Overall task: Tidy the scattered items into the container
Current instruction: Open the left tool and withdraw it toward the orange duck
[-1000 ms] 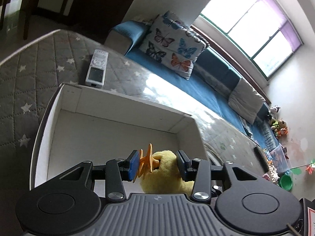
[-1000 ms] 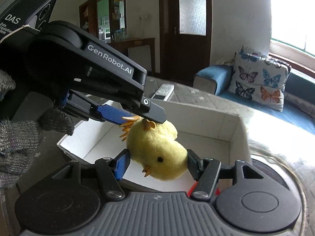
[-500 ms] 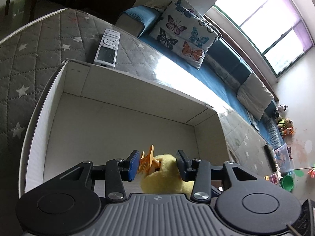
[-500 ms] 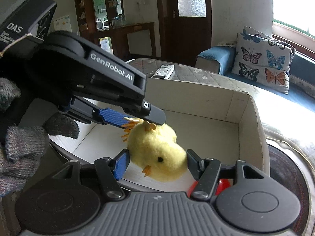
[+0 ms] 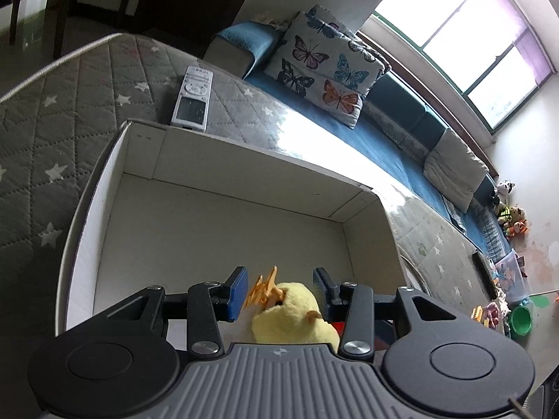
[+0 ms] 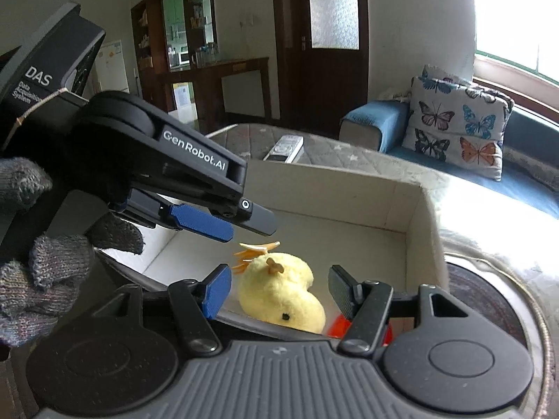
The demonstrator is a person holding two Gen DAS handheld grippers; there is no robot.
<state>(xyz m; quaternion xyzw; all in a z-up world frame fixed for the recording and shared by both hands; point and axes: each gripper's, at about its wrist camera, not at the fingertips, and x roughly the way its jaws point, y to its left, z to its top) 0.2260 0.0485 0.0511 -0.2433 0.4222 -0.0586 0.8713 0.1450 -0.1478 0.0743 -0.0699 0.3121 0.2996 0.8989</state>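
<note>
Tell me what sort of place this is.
Most likely a home living room: a blue sofa with a butterfly cushion, a remote control on a quilted star-print surface, and toys on the floor.

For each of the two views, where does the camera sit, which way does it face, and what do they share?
Left wrist: on the left gripper, looking down along its open fingers into the white cardboard box; sofa and window beyond.
Right wrist: on the right gripper, fingers open, facing across the box toward a dark wooden door; the left gripper and a grey-gloved hand show.
Shared: the yellow plush chick, box, silver remote control, butterfly cushion.
</note>
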